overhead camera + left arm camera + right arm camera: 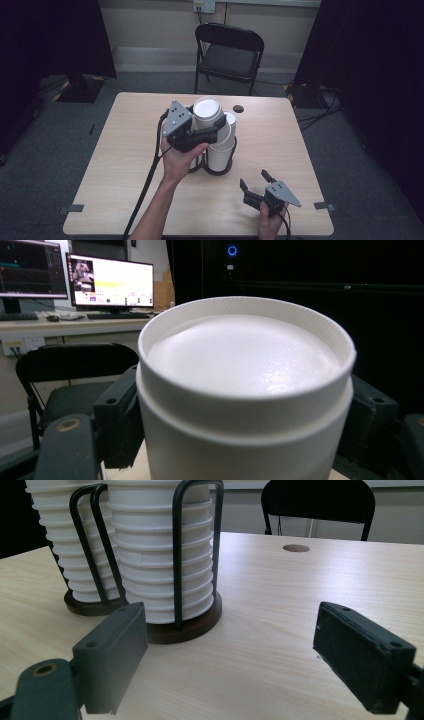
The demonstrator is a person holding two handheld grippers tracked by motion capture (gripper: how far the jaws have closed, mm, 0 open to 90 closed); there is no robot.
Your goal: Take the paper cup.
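White cup (207, 111) between left hand-held gripper (212, 127) jaws.

The table (125, 165) was a light wooden one with rounded corners and a small round hole (238, 108) near its far edge. Directly on it stood two dark round holder bases (187, 627), just beside each other, each carrying a stack of white cups (160, 555) inside black wire loops.

Each black tool (207, 131) carries a grey three-cornered plate and black cable; forearms apparently unsleeved.
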